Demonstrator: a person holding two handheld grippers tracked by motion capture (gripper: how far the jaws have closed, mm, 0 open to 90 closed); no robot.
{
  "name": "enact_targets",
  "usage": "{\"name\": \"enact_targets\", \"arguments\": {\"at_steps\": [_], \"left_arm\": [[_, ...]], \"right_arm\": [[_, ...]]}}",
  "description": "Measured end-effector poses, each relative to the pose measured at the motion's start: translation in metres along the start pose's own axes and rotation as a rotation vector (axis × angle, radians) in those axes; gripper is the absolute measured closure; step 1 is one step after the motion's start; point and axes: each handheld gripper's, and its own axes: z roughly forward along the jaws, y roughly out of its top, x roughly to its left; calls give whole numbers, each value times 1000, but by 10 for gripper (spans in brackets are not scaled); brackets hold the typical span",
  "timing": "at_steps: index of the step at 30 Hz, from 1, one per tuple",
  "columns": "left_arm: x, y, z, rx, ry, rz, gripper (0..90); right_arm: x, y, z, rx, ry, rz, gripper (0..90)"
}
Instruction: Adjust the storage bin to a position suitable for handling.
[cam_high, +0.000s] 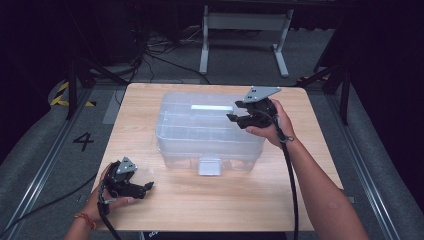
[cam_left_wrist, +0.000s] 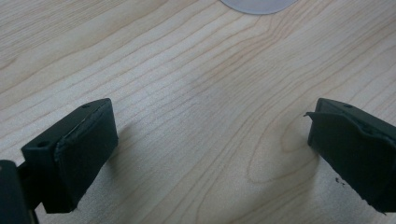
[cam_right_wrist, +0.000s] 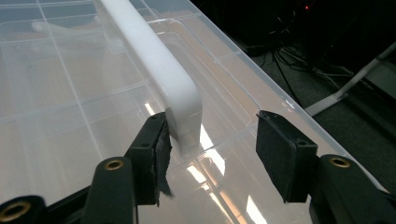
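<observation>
a clear plastic storage box (cam_high: 200, 132) with its lid on sits on the wooden worktop (cam_high: 210, 200), nearer the far edge than the near one and roughly midway between the left and right edges. a white handle (cam_high: 209, 107) lies flat along the top of the lid, and a white latch (cam_high: 209, 166) hangs on the box wall that faces the near edge.

the right gripper (cam_high: 235, 111) is held over the lid on the box's right side, the person's hand behind it toward the right edge of the worktop. in the right gripper view the jaws stand about half open around the rounded end of the handle (cam_right_wrist: 161, 70): one pad (cam_right_wrist: 161, 154) is against the handle's side or just beside it (contact cannot be told for sure), while the other pad (cam_right_wrist: 275, 154) is well clear of it, over the clear lid (cam_right_wrist: 70, 116). the handle is between the jaws but is not clamped.

the left gripper (cam_high: 148, 187) rests near the near left corner of the worktop, well apart from the box, pointing toward the right edge. in the left gripper view its jaws stand wide apart over bare wood (cam_left_wrist: 201, 116), with nothing between them.
</observation>
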Motion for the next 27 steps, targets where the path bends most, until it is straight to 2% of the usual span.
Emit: {"name": "enact_targets", "arguments": {"at_steps": [7, 10, 13, 17, 18, 19, 20, 21, 22, 23, 27], "left_arm": [[0, 0, 0, 0, 0, 0, 20], [0, 0, 0, 0, -1, 0, 20], [0, 0, 0, 0, -1, 1, 20], [0, -1, -1, -7, -5, 5, 27], [-2, -2, -1, -16, -19, -11, 53], [-1, -1, -3, -18, -21, 26, 82], [-2, -2, -3, -32, -24, 12, 115], [-2, -2, -3, -32, -24, 12, 142], [-1, -2, -3, -35, -19, 29, 142], [-1, -2, -3, -34, -22, 21, 156], [-1, -1, -5, -37, -25, 24, 249]], "right_arm": [[2, 5, 1, 12, 8, -18, 510], [2, 8, -1, -3, 15, -17, 527], [1, 11, 1, -5, 31, -13, 566], [4, 14, 5, 24, 33, -19, 643], [5, 15, 6, 35, 39, -15, 656], [5, 16, 6, 37, 39, -16, 670], [6, 16, 7, 41, 42, -24, 692], [6, 16, 7, 41, 42, -24, 692], [6, 17, 7, 43, 46, -31, 716], [7, 17, 7, 36, 55, -38, 742], [5, 18, 7, 31, 55, -32, 743]]}}
